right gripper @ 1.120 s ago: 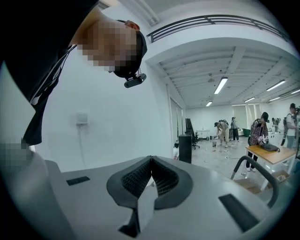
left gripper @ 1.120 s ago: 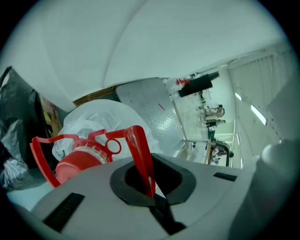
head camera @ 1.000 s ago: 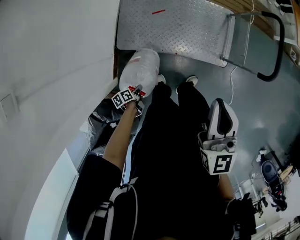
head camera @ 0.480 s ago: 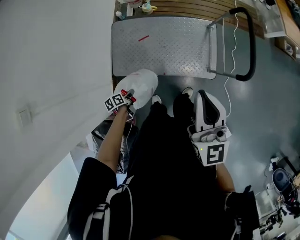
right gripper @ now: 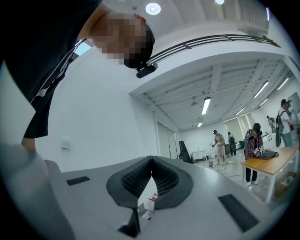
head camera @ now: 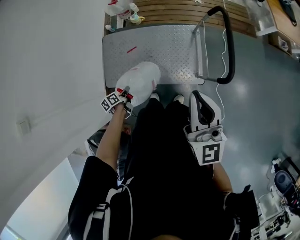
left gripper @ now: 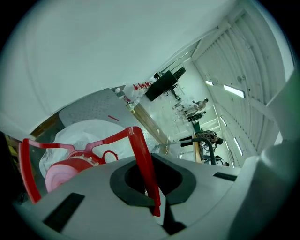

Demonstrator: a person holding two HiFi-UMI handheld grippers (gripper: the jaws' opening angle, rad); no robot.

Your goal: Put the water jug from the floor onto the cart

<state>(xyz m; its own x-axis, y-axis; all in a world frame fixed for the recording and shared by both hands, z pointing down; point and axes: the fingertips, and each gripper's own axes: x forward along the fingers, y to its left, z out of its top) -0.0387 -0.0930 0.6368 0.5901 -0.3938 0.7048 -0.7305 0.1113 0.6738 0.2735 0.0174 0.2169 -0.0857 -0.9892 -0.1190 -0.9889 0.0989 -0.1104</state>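
Observation:
The water jug (head camera: 140, 80) is a clear, whitish bottle with a red carry handle (left gripper: 143, 164) and a pink cap (left gripper: 63, 172). It hangs from my left gripper (head camera: 124, 92), which is shut on that handle. In the head view the jug hangs at the near left edge of the cart's steel tread-plate deck (head camera: 164, 44). The left gripper view shows the handle strap pinched between the dark pads (left gripper: 126, 185), with the deck (left gripper: 89, 107) beyond. My right gripper (head camera: 200, 99) is held in front of the person's body, right of the jug, shut and holding nothing (right gripper: 151, 161).
The cart's black push bar (head camera: 228, 47) rises at the deck's right end. A white wall (head camera: 47, 70) runs along the left. A crinkled silver bag (head camera: 96, 137) lies on the floor behind the jug. Wooden slats (head camera: 178, 8) with small items lie beyond the cart. People stand far off (right gripper: 253, 140).
The person has stepped up to the cart. The left gripper has carried the jug forward and upward, from the floor by the wall to the deck's near edge. The right gripper came along, still shut.

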